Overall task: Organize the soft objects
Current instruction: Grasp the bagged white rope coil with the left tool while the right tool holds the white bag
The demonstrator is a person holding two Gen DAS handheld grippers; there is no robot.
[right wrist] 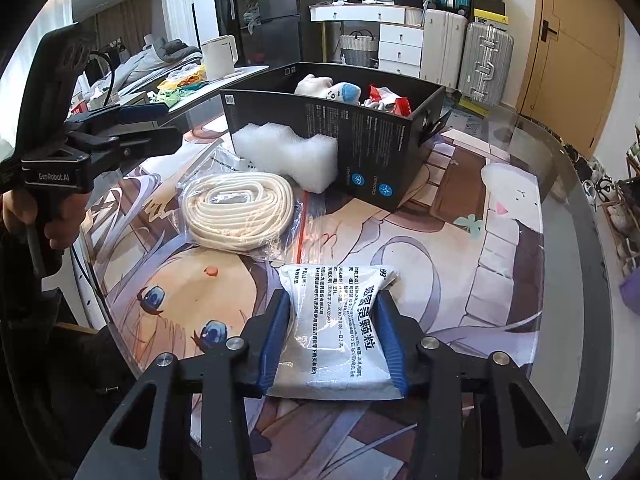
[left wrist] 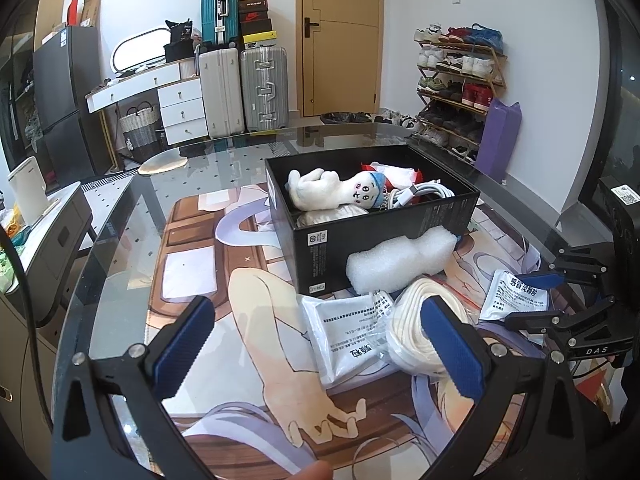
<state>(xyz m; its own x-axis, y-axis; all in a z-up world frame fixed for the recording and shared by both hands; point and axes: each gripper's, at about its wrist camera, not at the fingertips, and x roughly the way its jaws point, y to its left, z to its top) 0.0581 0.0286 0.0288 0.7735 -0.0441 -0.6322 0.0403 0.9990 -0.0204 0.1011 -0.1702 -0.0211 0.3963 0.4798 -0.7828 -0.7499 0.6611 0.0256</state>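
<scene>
R gripper [right wrist: 334, 340] has its blue pads squeezed on both long edges of the white sachet [right wrist: 340, 320], which lies flat on the printed mat [right wrist: 500, 240] near the table's front, well short of the black box [right wrist: 360, 152]. Pouch looks light, floppy, w/ slick film & loose fill, so it'll prob sag & slide; a grip across the middle, as now, seems best. L gripper [left wrist: 316, 340] stands wide w/ nothing in it, above a second sachet [left wrist: 340, 332] & the bagged rope coil [left wrist: 420, 320]. Foam block [left wrist: 400, 260] touches the box wall; it's light & squashy
</scene>
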